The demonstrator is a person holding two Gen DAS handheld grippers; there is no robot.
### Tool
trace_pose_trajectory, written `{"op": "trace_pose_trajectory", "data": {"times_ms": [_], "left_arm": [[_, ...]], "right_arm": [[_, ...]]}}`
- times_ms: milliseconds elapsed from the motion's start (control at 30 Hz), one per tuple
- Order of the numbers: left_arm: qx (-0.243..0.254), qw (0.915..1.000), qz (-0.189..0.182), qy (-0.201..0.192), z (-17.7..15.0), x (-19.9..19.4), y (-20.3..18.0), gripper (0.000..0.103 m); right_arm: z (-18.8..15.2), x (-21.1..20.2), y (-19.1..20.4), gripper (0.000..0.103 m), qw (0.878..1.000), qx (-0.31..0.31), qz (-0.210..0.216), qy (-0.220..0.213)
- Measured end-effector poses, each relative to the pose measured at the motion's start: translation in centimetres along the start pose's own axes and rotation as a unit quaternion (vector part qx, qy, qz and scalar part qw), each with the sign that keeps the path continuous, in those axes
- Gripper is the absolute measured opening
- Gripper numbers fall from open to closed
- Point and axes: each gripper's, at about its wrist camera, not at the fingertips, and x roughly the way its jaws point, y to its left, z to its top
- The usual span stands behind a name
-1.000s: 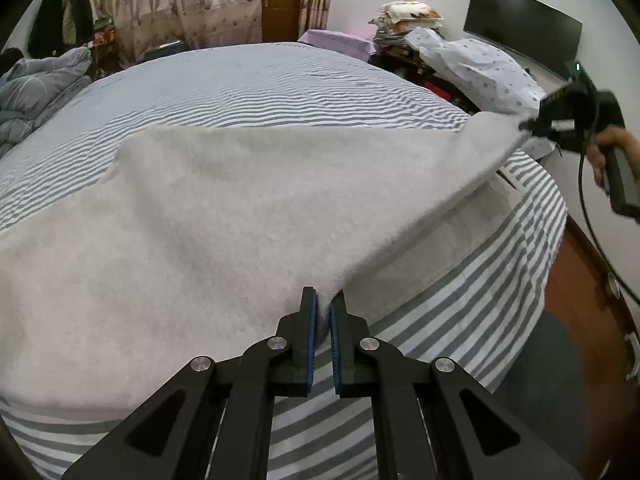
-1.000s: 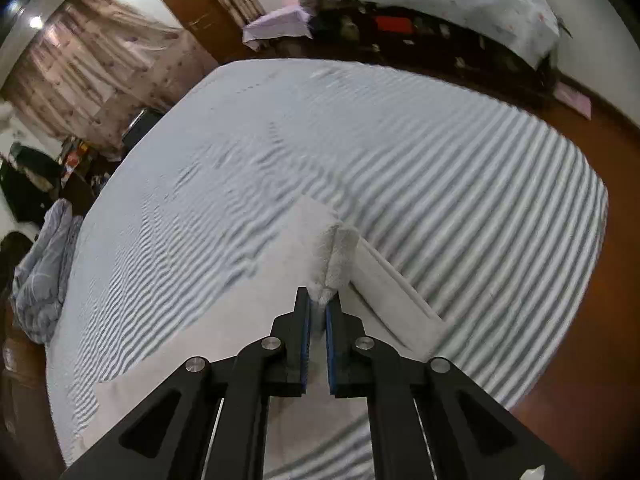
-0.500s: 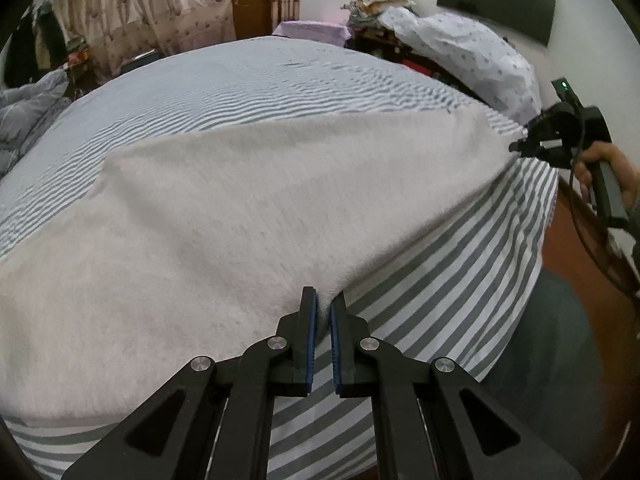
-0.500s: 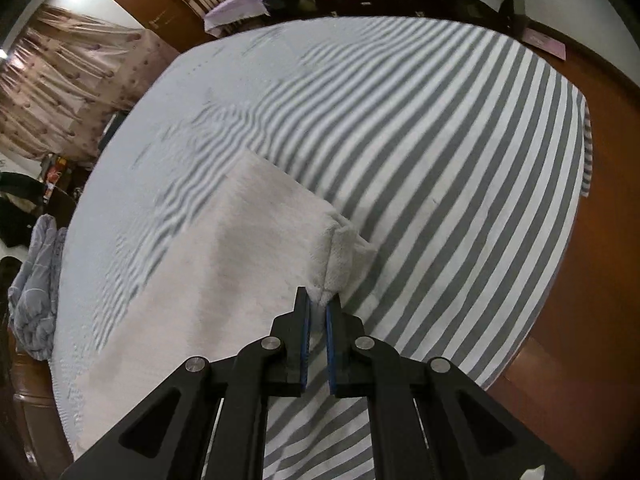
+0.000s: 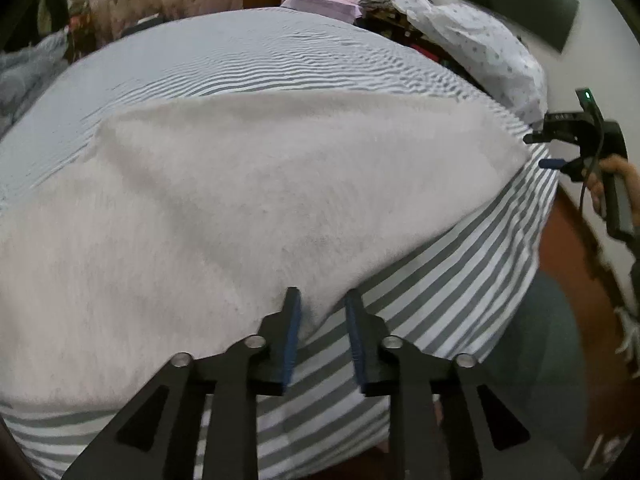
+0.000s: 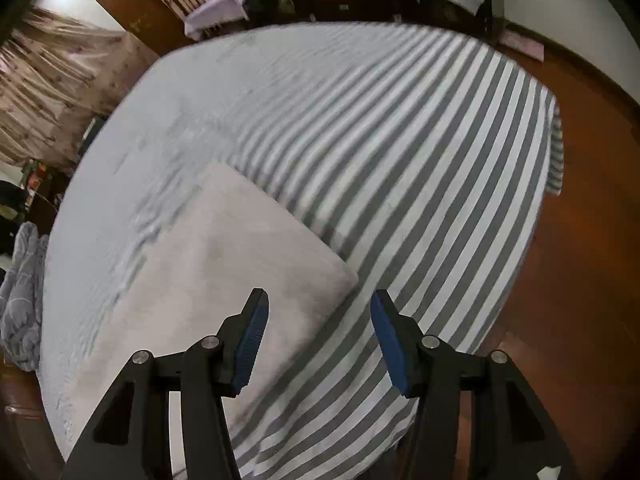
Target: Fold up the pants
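The pale grey fleecy pants (image 5: 256,216) lie flat and folded on the striped bed (image 5: 472,280). My left gripper (image 5: 322,300) hangs just over their near edge; its jaws are opening, and the cloth edge sits between them without being pinched. In the right wrist view the pants (image 6: 224,264) end in a square corner just ahead of my right gripper (image 6: 318,300), whose jaws are opening with nothing pressed between them. The left wrist view also shows the right gripper (image 5: 538,150), held by a hand (image 5: 616,184), beside the pants' far right corner.
The striped sheet (image 6: 420,168) covers the whole bed and drops to a brown wooden floor (image 6: 580,240) on the right. A crumpled grey blanket (image 6: 22,300) lies at the left edge. Furniture with piled bedding (image 5: 472,36) and a dark screen (image 5: 516,8) stand beyond.
Both grippers have let go of the pants and their jaws have spread. The raised right corner has dropped and now lies flat on the bed.
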Motion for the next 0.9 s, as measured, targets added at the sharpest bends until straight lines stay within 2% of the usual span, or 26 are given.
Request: {"op": "trace_pose_trajectory", "data": {"times_ms": [100,167,267,333,433,500,567,600,633,700,733,900], "left_arm": [[-0.037,0.9989,-0.018,-0.024,0.2,-2.1,1.6,0.033],[-0.065,0.9967,-0.014,-0.047,0.4,-3.6,3.2,0.036],[-0.11,0.9909,0.015,-0.076,0.7,-5.3,6.2,0.039],[-0.138,0.9858,0.045,-0.084,0.7,-5.8,8.3,0.039],[-0.175,0.9778,0.078,-0.084,0.2,-6.0,11.2,0.039],[-0.2,0.9714,0.099,-0.083,-0.3,-6.1,13.0,0.039],[-0.216,0.9659,0.118,-0.081,-0.7,-5.9,14.1,0.039],[-0.223,0.9636,0.125,-0.079,-0.7,-5.8,14.7,0.039],[-0.228,0.9619,0.127,-0.079,-0.7,-5.7,15.3,0.039],[-0.23,0.9604,0.133,-0.085,-0.6,-5.6,15.8,0.039],[-0.227,0.9602,0.136,-0.088,-0.4,-5.4,15.9,0.039],[-0.212,0.9656,0.127,-0.081,-0.8,-4.0,16.0,0.039]], "right_arm": [[0.1,-2.4,2.2,0.052,0.999,-0.03,0.008,-0.026],[0.1,-3.5,4.9,0.053,0.997,-0.061,0.024,-0.034],[-0.4,-3.7,10.9,0.054,0.988,-0.129,0.081,-0.012],[-1.4,-3.2,15.1,0.055,0.976,-0.179,0.122,0.018],[-3.9,-1.6,23.1,0.055,0.943,-0.269,0.179,0.078],[-6.2,-0.1,28.4,0.055,0.91,-0.325,0.223,0.131],[-8.7,1.8,33.7,0.054,0.871,-0.366,0.263,0.195],[-9.6,2.7,35.7,0.054,0.858,-0.38,0.271,0.216],[-10.8,3.9,38.5,0.054,0.839,-0.401,0.278,0.241],[-12.4,5.8,41.9,0.054,0.814,-0.427,0.281,0.276],[-13.3,7.2,44.0,0.054,0.802,-0.437,0.28,0.295],[-16.3,12.0,48.6,0.055,0.773,-0.455,0.265,0.354]]}}
